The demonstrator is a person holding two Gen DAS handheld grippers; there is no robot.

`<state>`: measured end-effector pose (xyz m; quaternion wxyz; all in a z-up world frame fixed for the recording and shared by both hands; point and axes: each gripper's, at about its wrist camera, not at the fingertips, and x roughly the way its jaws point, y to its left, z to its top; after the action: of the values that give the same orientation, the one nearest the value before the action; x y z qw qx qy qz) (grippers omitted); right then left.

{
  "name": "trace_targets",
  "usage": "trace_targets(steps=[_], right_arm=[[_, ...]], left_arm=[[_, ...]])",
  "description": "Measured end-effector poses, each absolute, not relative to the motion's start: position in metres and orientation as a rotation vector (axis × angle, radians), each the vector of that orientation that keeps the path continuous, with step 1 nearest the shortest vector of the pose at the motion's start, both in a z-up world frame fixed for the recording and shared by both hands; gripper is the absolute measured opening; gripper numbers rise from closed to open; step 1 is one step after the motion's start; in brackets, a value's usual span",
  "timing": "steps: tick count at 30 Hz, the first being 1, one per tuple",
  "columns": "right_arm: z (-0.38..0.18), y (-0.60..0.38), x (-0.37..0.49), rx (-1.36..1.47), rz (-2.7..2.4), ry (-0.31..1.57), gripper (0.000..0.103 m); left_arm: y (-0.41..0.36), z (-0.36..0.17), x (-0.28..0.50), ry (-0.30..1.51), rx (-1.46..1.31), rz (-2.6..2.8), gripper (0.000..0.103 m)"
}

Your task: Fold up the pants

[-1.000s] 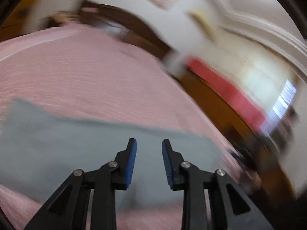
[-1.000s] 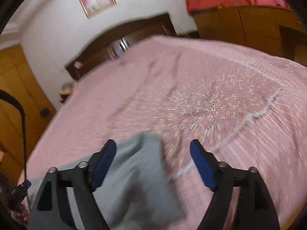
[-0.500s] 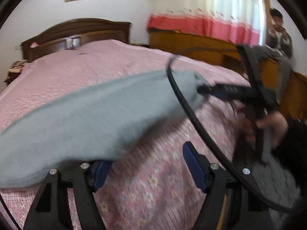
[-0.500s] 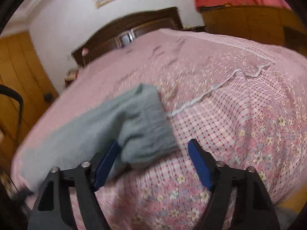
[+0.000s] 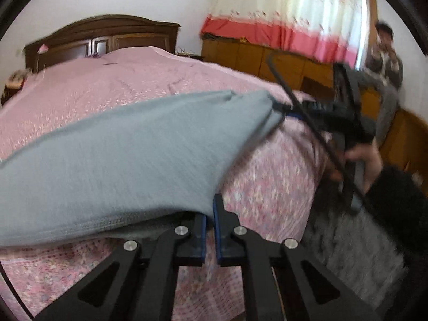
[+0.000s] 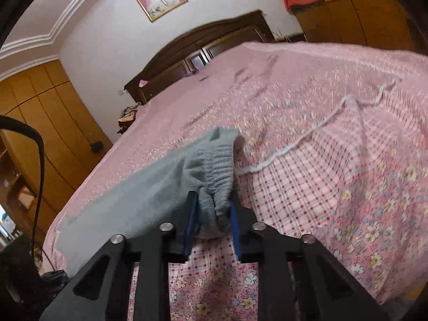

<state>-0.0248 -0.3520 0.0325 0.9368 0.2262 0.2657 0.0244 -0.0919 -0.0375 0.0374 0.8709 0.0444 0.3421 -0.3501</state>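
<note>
- bedroom; bed (image 6: 307, 101) under pink floral cover.
- grey pants (image 5: 120, 155) stretched taut above bed, for a flat fold.
- left hand-held gripper (image 5: 210, 230) clamped on hem corner.
- right hand-held gripper (image 6: 212, 222) pinching bunched ribbed end.

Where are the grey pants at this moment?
The grey pants stretch above the pink bedspread, pinched by the left tool at one end and the right tool at the other.
</note>
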Motion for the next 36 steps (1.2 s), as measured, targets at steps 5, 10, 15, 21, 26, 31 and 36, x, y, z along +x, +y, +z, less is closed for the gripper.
trace_targets(steps=[5,10,15,21,26,31,36], right_arm=[[0.032,-0.354,-0.027,0.474,0.018,0.571,0.021],[0.031,-0.361,-0.041,0.521,-0.014,0.581,0.021],[0.030,-0.387,-0.063,0.597,-0.185,0.547,0.020],[0.068,-0.320,-0.048,0.204,-0.145,0.495,0.020],[0.035,-0.269,-0.002,-0.055,-0.161,0.703,0.020],[0.015,-0.281,-0.005,-0.005,-0.140,0.734,0.019],[0.011,-0.279,-0.008,-0.031,-0.140,0.720,0.019]], left_arm=[[-0.061,0.010,-0.082,0.802,0.149,-0.696,0.004],[-0.061,0.006,-0.077,0.826,0.158,-0.707,0.004],[-0.053,0.005,-0.078,0.818,0.105,-0.723,0.005],[-0.054,0.005,-0.082,0.798,0.124,-0.722,0.005],[-0.045,0.003,-0.085,0.793,0.104,-0.733,0.005],[-0.040,0.003,-0.089,0.778,0.104,-0.736,0.005],[-0.035,0.004,-0.085,0.795,0.078,-0.744,0.005]])
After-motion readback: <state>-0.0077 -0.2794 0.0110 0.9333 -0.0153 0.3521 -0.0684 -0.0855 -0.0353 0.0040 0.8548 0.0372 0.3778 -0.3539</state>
